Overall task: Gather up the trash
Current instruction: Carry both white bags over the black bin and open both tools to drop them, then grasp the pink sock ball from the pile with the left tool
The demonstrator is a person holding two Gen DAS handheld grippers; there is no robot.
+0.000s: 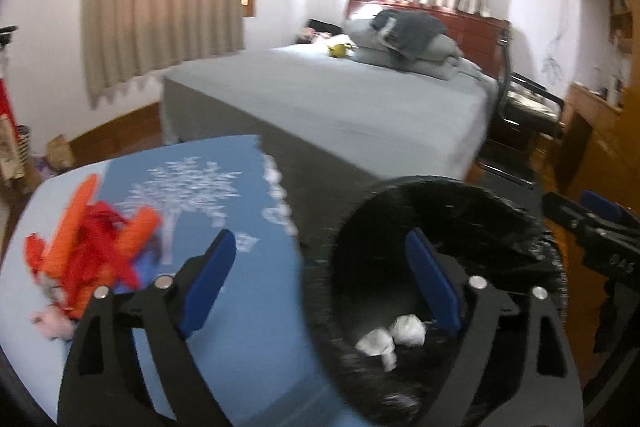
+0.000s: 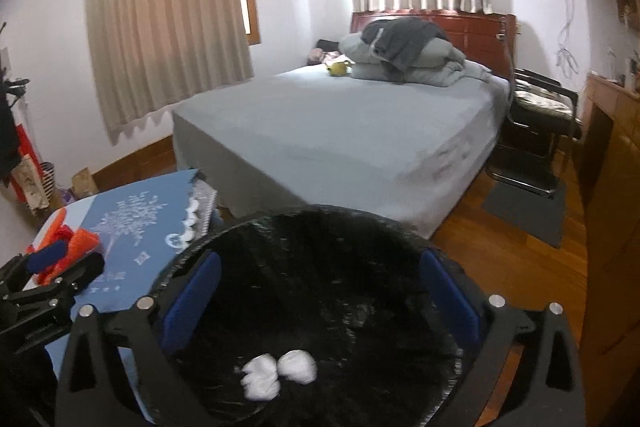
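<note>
- Bed (image 2: pixel 340 123): fills the centre of both views, grey sheet, pillows piled at its head in the upper middle. Not part of the job; it closes off the room behind the work area.
- Curtains (image 2: pixel 160 27): upper left and upper middle, drawn across the windows.
- Table (image 1: pixel 224 307): lower left, under a blue cloth with a white tree print. It carries the litter not yet collected.
- Bin (image 2: pixel 312 287): lower centre of the right view, lower right of the left view, lined with a black bag, mouth open upward, just beside the table edge, probably so scraps travel a short way.
- Chair (image 2: pixel 536 115): right of the bed, dark frame, well apart from the bin.
- Right gripper (image 2: pixel 316 295): jaws spread wide, nothing between them, poised over the bin mouth.
- Left gripper (image 1: pixel 320 279): jaws likewise parted and empty, straddling table edge and bin rim.
- Red scraps (image 1: pixel 92 247): orange-red heap, left on the table, likely the next pick; nothing bars the way.
- Paper wads (image 2: pixel 280 373): two white balls lying in the bin's bottom.
</note>
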